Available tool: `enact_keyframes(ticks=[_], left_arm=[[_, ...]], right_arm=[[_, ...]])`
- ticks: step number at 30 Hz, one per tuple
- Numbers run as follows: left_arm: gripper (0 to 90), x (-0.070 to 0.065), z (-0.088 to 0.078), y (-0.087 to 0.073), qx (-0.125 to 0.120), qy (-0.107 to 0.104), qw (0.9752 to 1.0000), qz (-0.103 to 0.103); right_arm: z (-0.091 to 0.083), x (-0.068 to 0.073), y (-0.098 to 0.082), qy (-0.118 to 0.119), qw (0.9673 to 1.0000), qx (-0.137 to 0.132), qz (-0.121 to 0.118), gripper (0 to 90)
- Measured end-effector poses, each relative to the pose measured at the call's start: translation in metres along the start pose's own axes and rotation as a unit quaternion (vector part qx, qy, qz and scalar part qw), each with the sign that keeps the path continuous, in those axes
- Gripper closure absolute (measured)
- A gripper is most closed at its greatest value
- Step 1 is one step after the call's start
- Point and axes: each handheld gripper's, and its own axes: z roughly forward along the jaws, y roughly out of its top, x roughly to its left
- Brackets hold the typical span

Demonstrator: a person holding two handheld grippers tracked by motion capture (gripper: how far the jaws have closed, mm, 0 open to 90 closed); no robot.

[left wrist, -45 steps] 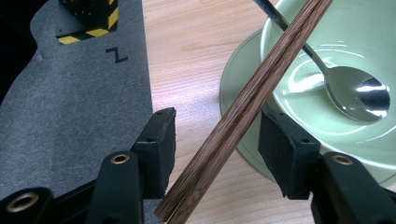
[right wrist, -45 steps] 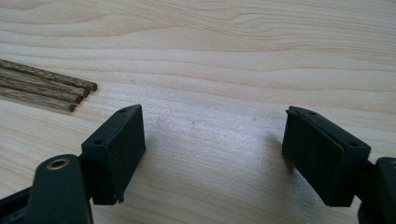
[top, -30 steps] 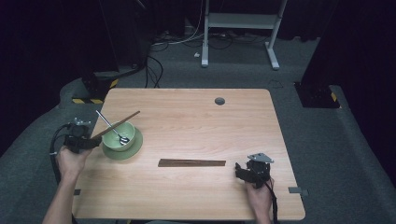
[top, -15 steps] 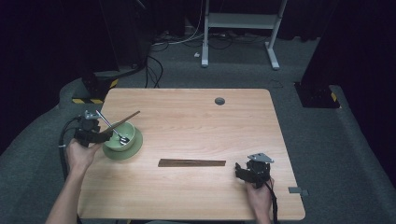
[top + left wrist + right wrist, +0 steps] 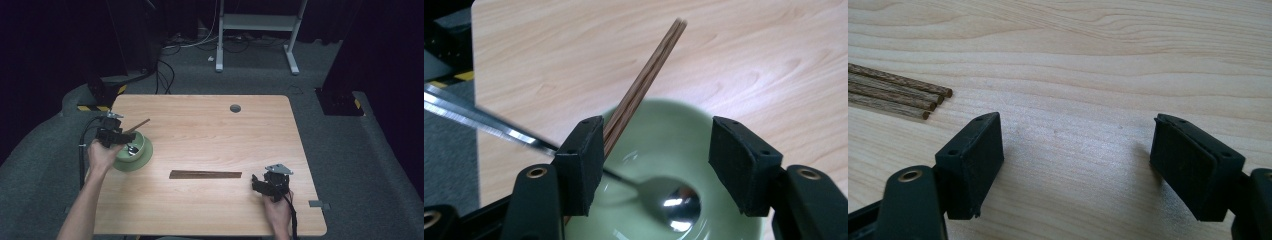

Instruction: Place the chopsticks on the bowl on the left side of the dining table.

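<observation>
Left gripper [image 5: 651, 165]: fingers apart, just been opening, over green bowl [image 5: 684, 125] holding spoon [image 5: 676, 202], chopsticks [image 5: 644, 85]. Right gripper [image 5: 1075, 167]: fingers apart, empty, on table [image 5: 1098, 60].

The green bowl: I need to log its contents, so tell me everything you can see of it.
The green bowl is round, pale green and glossy, like glazed ceramic. It stands upright near the left edge of the wooden table. A metal spoon lies inside, its handle rising over the rim, and brown wooden chopsticks lean out over the rim too. The left hand-held gripper hangs over it, jaws just opened.
</observation>
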Motion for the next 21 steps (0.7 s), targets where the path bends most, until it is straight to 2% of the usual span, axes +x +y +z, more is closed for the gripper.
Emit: enact_keyframes(ticks=[3,9,11,14,16,19,21], left_arm=[[38.4,-0.002,0.005,0.005,0.004,0.001,1.0,0.0],[37.5,-0.004,0.01,0.014,-0.01,-0.003,0.9999,-0.011],[36.6,-0.004,0.014,0.018,-0.006,-0.004,0.9999,-0.013],[35.5,-0.006,0.017,0.025,-0.006,-0.002,1.0,-0.007],[35.4,-0.008,0.019,0.029,-0.016,-0.005,0.9998,-0.01],[34.7,-0.01,0.025,0.035,-0.004,0.001,1.0,-0.007],[34.5,-0.011,0.028,0.038,-0.004,0.001,0.9999,-0.009]], right_arm=[[0.0,0.0,0.0,0.0,1.0,0.0,0.0,20.8],[0.0,0.0,0.0,0.0,1.0,0.0,0.0,20.7],[0.0,0.0,0.0,0.0,1.0,0.0,0.0,20.7],[0.0,0.0,0.0,0.0,1.0,0.0,0.0,20.7],[0.0,0.0,0.0,0.0,1.0,0.0,0.0,20.7],[0.0,0.0,0.0,0.0,1.0,0.0,0.0,20.7],[0.0,0.0,0.0,0.0,1.0,0.0,0.001,20.7]])
